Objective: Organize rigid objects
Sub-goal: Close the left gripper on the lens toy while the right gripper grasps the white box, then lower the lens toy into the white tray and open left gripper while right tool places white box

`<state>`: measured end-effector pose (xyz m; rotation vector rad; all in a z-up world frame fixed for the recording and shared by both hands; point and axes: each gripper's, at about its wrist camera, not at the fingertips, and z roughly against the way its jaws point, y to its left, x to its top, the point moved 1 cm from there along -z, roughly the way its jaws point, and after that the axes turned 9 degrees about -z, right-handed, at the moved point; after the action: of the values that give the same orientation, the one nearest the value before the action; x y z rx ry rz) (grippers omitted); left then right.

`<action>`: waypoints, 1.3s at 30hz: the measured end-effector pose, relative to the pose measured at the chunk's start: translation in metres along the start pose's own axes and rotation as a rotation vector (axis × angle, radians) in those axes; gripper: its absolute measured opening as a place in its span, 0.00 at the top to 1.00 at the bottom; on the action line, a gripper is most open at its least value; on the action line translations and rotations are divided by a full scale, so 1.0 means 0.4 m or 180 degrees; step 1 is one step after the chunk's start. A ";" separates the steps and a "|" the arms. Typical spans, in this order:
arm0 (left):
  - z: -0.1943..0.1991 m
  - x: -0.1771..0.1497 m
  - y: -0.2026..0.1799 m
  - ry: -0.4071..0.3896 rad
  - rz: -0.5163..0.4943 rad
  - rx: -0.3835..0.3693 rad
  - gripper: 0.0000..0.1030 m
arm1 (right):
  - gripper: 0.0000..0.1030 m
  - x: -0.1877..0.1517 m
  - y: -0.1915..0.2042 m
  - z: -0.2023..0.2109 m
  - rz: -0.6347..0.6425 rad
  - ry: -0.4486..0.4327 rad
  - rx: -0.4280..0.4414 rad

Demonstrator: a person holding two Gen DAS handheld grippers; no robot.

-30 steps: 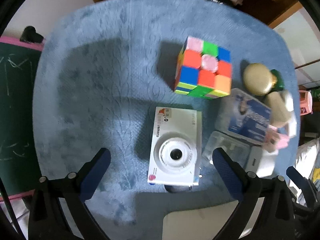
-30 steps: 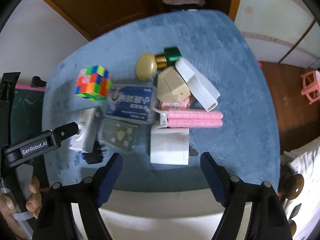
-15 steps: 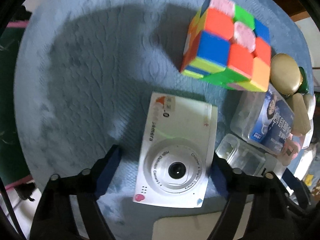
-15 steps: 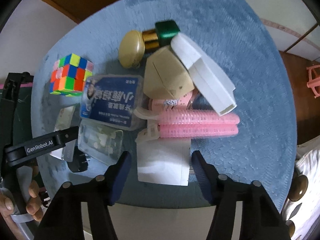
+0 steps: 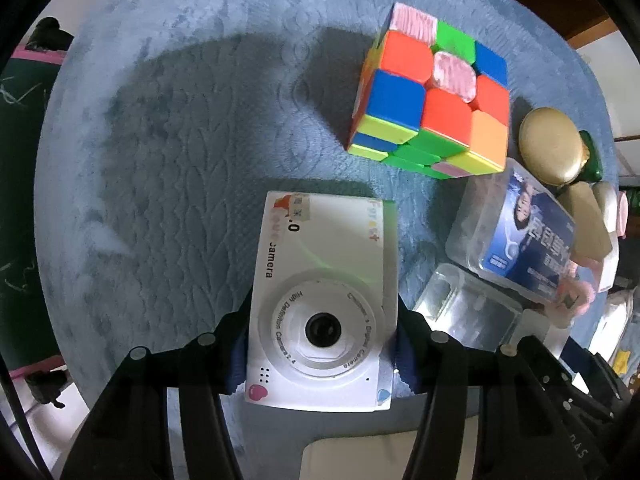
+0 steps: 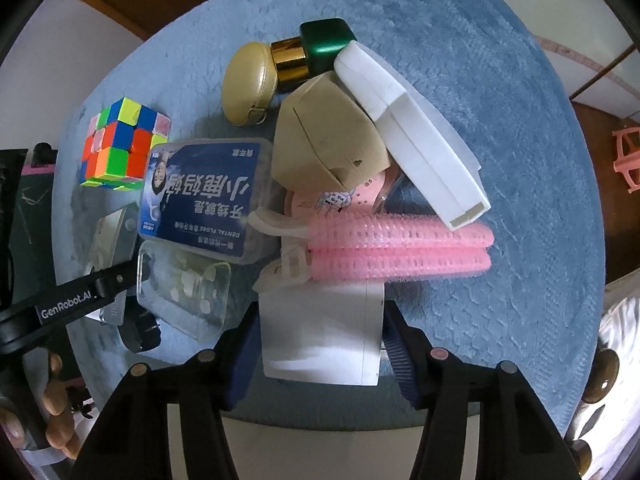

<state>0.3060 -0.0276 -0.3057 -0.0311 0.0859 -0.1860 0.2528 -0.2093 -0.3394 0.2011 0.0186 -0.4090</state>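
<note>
A white toy camera (image 5: 324, 292) lies flat on the blue round rug (image 5: 180, 140). My left gripper (image 5: 320, 356) is shut on its two long sides. A colourful puzzle cube (image 5: 432, 100) stands beyond it; it also shows in the right wrist view (image 6: 120, 144). My right gripper (image 6: 320, 344) is shut on a white box (image 6: 320, 332) at the rug's near edge. Pink hair rollers (image 6: 400, 248) lie just beyond the white box.
A blue-labelled dental floss box (image 6: 204, 196), a clear plastic case (image 6: 184, 292), a beige case (image 6: 324, 140), a white oblong box (image 6: 412, 132), a gold round compact (image 6: 248, 80) and a green-capped bottle (image 6: 324, 44) crowd the rug's middle. A black adapter (image 6: 140, 328) lies near the left gripper.
Both grippers moved down and forward and closed: the left onto the white camera, the right onto the white box. Both were open a second ago.
</note>
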 end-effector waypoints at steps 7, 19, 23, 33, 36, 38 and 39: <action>0.116 -0.057 0.000 -0.0297 -0.0009 -0.0003 0.42 | 0.44 -0.041 -0.018 0.044 0.0003 -0.0010 0.0128; 0.346 -0.194 0.055 -0.1070 -0.0128 -0.0109 0.42 | 0.44 -0.100 -0.007 0.258 0.0097 -0.0360 0.0566; 0.424 -0.246 0.037 -0.1409 -0.0279 -0.0124 0.42 | 0.44 -0.119 0.009 0.344 0.0183 -0.0558 0.0702; 0.530 -0.442 -0.058 -0.1921 -0.0703 -0.0128 0.41 | 0.44 -0.316 0.017 0.586 0.0624 -0.1120 0.0896; 0.514 -0.501 -0.089 -0.1937 -0.0833 -0.0047 0.41 | 0.44 -0.379 -0.001 0.608 0.0752 -0.1183 0.0871; 0.488 -0.533 -0.108 -0.1911 -0.0905 0.0006 0.41 | 0.44 -0.424 -0.015 0.614 0.0827 -0.1218 0.0819; 0.470 -0.542 -0.111 -0.1884 -0.0932 0.0027 0.41 | 0.44 -0.438 -0.020 0.612 0.0847 -0.1223 0.0798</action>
<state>0.1023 -0.0265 -0.0987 -0.0890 -0.5124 -0.4621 0.0832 -0.1962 -0.0910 0.3646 -0.4349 -0.1777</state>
